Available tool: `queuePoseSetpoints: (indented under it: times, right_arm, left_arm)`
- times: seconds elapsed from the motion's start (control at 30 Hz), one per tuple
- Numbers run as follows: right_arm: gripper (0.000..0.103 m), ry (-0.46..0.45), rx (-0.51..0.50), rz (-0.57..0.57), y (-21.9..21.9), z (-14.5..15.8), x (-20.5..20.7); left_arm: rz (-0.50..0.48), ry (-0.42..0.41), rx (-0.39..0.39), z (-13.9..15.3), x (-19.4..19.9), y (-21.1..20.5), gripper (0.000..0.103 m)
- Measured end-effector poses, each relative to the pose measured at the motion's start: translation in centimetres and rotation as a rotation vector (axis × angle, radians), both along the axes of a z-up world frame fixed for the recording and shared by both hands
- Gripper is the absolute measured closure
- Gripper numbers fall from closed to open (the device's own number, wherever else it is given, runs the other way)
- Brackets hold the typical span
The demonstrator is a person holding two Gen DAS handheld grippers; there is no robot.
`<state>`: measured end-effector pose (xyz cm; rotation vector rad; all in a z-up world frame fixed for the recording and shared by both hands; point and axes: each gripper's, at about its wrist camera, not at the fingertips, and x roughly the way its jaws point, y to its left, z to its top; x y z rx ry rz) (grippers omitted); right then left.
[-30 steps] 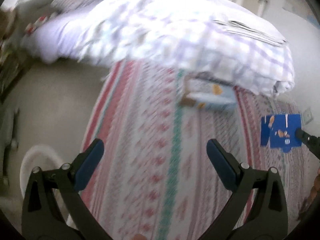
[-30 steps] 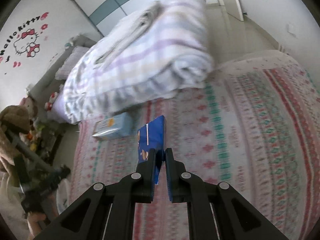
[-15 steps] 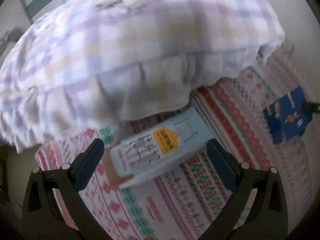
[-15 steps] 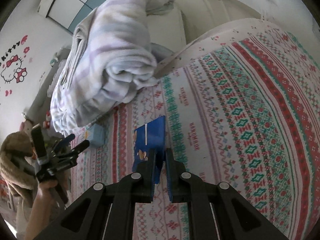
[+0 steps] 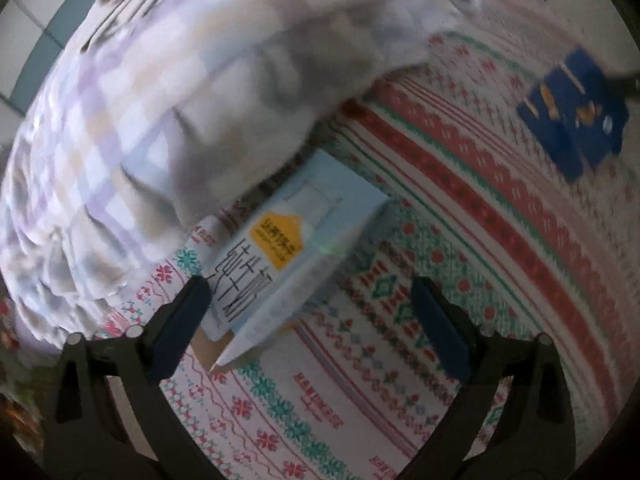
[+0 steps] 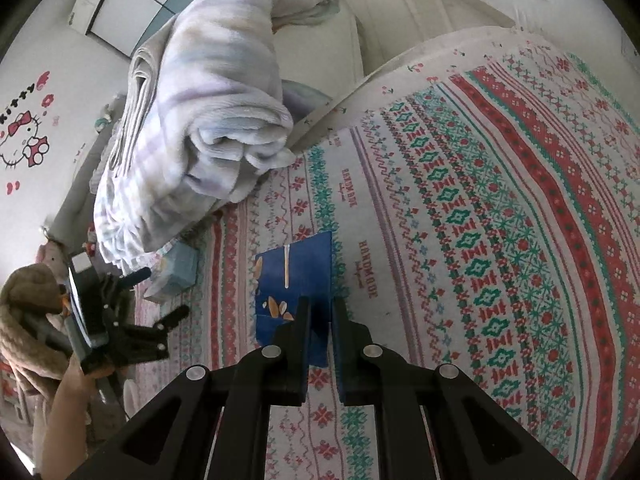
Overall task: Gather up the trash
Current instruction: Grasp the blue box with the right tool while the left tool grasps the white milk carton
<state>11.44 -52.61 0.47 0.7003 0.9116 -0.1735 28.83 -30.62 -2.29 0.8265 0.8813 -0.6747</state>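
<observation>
- A folded checked blanket, lilac and pale yellow, lies heaped on the bed; its lower edge overhangs the far end of the light-blue carton and touches it there.
- The light-blue carton, a piece of trash, lies flat on the patterned bedspread with an orange label and dark lettering facing up; its near corner points toward the camera.
- The left gripper hangs over the carton with its jaws spread wide; the carton's near end sits between the fingers, and no pad presses on it.
- The left finger sits at the carton's edge; contact there cannot be confirmed through the blur.
- The right gripper is clenched on the blue wrapper, a flat dark-blue packet with orange print, held clear of the bedspread.
- In the left wrist view the same blue wrapper appears at the upper right, well apart from the carton.
- In the right wrist view a person's hand bears the left gripper beside the bed edge at the left, near a brown plush item.
- The bedspread is white with red and green bands and covers the whole mattress.
- The wall behind carries a cartoon cat decal; a wardrobe with white and teal panels stands beyond the blanket.
</observation>
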Motion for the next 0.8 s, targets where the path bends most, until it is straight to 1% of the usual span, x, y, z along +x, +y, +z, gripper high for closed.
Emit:
queuePoseSetpoints:
  times: [0.07,0.1,0.2,0.3,0.4,0.43,0.47,0.53,0.6,0.7,0.8]
  right_arm:
    - [0.093,-0.002,0.001,0.000,0.2,0.2,-0.3]
    - [0.093,-0.001,0.002,0.001,0.4,0.2,-0.4]
    - [0.093,0.000,0.000,0.010,0.5,0.3,-0.5]
    - [0.093,0.001,-0.011,0.028,0.6,0.3,-0.6]
    - [0.093,0.006,-0.014,0.031,0.5,0.1,-0.5]
    - [0.093,0.009,-0.011,0.030,0.4,-0.1,-0.4]
    - [0.093,0.011,-0.007,0.030,0.3,-0.2,-0.2]
    - [0.093,0.017,-0.010,0.033,0.3,-0.4,0.0]
    - [0.093,0.018,-0.013,0.036,0.3,-0.5,0.1]
    - [0.093,0.015,-0.013,0.035,0.2,-0.5,0.1]
    - [0.093,0.011,-0.011,0.031,0.3,-0.4,0.0]
  left_arm:
    - [0.010,-0.008,0.009,0.1,-0.2,-0.3,0.006]
    - [0.030,-0.023,0.014,0.0,-0.2,-0.6,0.006]
    - [0.074,-0.041,0.010,0.1,1.0,-0.6,0.006]
    - [0.106,-0.018,-0.043,0.2,2.9,-0.1,0.006]
    - [0.125,0.012,-0.104,0.3,4.0,0.5,0.006]
    - [0.132,0.020,-0.137,0.3,4.3,0.6,0.011]
    - [0.132,0.023,-0.158,0.3,4.4,0.6,0.014]
    - [0.120,0.004,-0.191,0.5,4.2,0.3,0.021]
    - [0.100,-0.007,-0.198,0.6,3.7,0.1,0.026]
    - [0.082,-0.007,-0.193,1.1,2.0,-0.1,0.035]
    - [0.095,0.034,-0.205,1.6,0.3,0.4,0.036]
